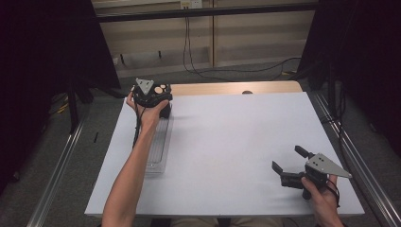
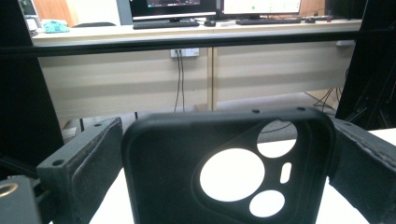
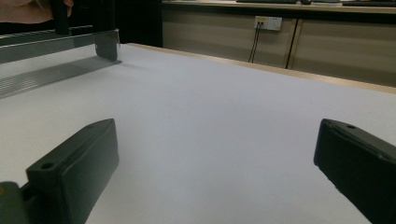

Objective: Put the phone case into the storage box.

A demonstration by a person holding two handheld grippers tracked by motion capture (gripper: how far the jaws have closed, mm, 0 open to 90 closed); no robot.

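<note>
My left gripper (image 1: 156,97) is held up over the table's far left part, shut on a black phone case (image 1: 161,89). In the left gripper view the phone case (image 2: 173,177) stands upright between the two jaws, its round camera cutouts at the right, and both jaws press on its sides. My right gripper (image 1: 288,158) rests low near the front right of the white table (image 1: 236,137), open, with nothing between its jaws. The right gripper view shows bare white tabletop (image 3: 210,107) between the spread jaws of the right gripper (image 3: 215,163).
A long clear plastic tray (image 1: 158,146) lies on the table's left side, just under and in front of the left hand; the same tray (image 3: 46,70) appears far left in the right gripper view. Cables hang down the wall behind. Metal rails run along both table sides.
</note>
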